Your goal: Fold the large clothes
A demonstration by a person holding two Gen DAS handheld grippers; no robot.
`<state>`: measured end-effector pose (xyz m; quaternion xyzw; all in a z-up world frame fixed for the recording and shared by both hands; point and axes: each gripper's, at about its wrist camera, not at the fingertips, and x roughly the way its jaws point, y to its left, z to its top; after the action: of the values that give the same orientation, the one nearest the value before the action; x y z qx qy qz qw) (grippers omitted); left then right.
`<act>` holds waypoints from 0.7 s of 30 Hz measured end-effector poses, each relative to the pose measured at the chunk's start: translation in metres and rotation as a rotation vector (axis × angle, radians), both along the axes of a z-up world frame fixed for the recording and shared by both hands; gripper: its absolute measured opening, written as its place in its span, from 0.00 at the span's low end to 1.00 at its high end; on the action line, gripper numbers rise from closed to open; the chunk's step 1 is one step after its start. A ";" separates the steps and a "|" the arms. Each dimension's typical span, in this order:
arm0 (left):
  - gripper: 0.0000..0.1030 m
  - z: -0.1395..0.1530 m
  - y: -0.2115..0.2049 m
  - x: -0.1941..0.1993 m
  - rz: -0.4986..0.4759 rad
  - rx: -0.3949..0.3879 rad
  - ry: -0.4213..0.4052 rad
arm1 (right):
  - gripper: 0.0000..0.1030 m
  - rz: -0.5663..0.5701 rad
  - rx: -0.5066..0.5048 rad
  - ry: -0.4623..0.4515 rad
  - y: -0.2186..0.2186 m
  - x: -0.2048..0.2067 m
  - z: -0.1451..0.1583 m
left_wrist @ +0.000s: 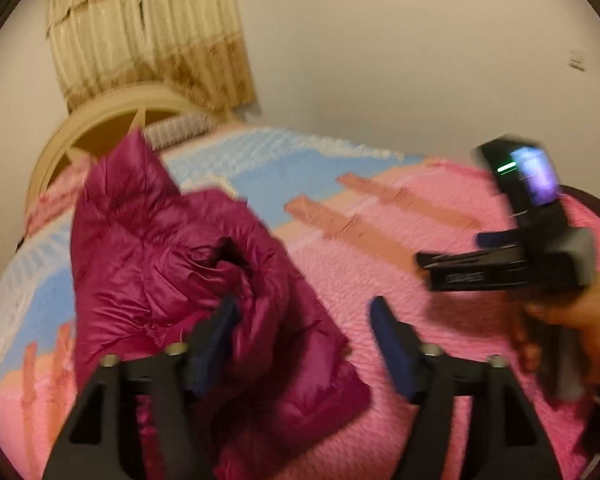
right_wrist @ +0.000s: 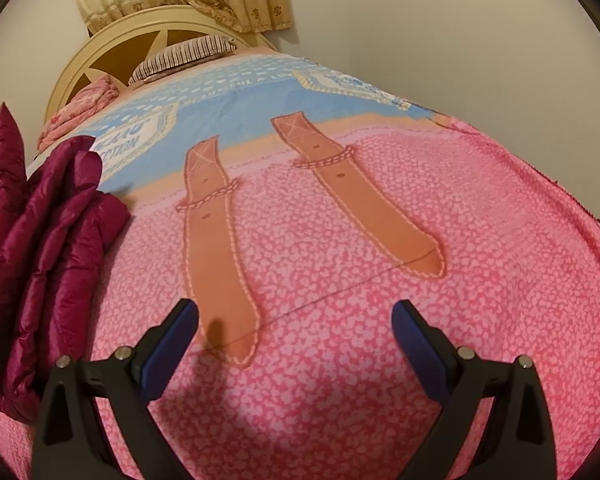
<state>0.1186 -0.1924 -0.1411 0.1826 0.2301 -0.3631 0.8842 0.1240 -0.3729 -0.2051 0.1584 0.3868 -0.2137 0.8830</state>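
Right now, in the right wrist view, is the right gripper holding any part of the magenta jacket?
No. The right gripper is open over the pink bedspread, and the magenta jacket lies off to the side.

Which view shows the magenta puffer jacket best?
Left wrist view: the jacket fills the frame's left half, bunched on the bed cover, though blurred. Right wrist view catches only its quilted edge at the far left.

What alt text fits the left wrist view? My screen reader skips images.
A crumpled magenta jacket lies on a pink and blue bedspread, with the open left tool over its near edge, gripping nothing. At right a hand holds the right tool above the bed; a headboard and curtain stand behind.
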 end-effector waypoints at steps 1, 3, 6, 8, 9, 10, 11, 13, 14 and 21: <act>0.74 0.006 0.005 -0.005 0.000 -0.012 -0.014 | 0.96 0.001 -0.001 0.001 0.000 0.000 0.000; 0.74 0.022 0.030 -0.011 0.038 -0.047 -0.035 | 0.96 0.004 0.003 0.005 0.001 0.001 -0.002; 0.76 0.032 0.072 0.008 0.165 -0.069 -0.066 | 0.96 0.003 0.005 0.000 0.001 0.000 -0.001; 0.76 0.032 0.104 0.033 0.270 -0.081 -0.046 | 0.96 0.008 0.007 -0.010 0.003 -0.001 0.001; 0.76 0.030 0.122 0.050 0.331 -0.090 -0.013 | 0.96 0.010 0.011 -0.017 0.004 0.000 0.003; 0.77 0.029 0.139 0.067 0.380 -0.113 0.020 | 0.96 0.013 0.017 -0.025 0.006 0.000 0.004; 0.77 0.026 0.151 0.082 0.415 -0.128 0.037 | 0.96 0.019 0.025 -0.032 0.009 0.001 0.006; 0.77 0.016 0.167 0.114 0.506 -0.117 0.063 | 0.90 0.040 0.052 -0.057 0.016 0.005 0.012; 0.77 0.011 0.173 0.127 0.534 -0.122 0.085 | 0.84 0.060 0.065 -0.064 0.020 0.009 0.016; 0.77 -0.019 0.169 0.217 0.688 -0.157 0.175 | 0.77 0.212 0.050 -0.177 0.071 0.059 0.088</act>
<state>0.3357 -0.0234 -0.1605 -0.0059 0.3245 -0.0754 0.9429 0.1826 -0.3019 -0.1171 0.1568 0.3272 -0.0950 0.9270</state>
